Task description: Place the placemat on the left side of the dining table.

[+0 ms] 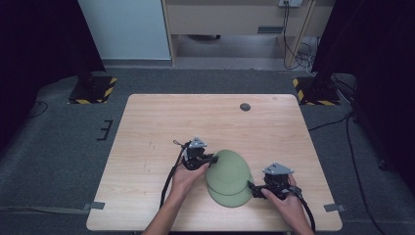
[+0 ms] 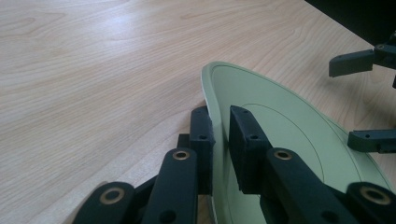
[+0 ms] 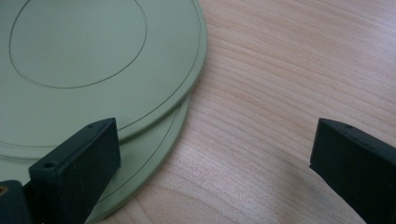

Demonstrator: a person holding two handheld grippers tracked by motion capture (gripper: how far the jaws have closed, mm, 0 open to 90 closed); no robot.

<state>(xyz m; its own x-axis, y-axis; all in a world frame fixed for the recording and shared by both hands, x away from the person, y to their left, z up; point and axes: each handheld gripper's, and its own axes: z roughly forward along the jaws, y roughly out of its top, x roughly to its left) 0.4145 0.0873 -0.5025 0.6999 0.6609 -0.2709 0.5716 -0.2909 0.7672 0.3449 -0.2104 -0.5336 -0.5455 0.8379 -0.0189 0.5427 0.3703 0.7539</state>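
Near the table's (image 1: 147, 122) front edge, left gripper (image 2: 219, 135) jaws pinch the upper green plate's (image 1: 227, 169) rim off the lower plate (image 1: 235, 199), right gripper (image 1: 255, 188) jaws wide; next probably lift it clear.

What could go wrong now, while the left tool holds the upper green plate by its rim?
The left tool pinches only the rim of the upper plate, so it might slip or tilt. Dragging it could shift the lower plate. The open right tool beside both might bump them.
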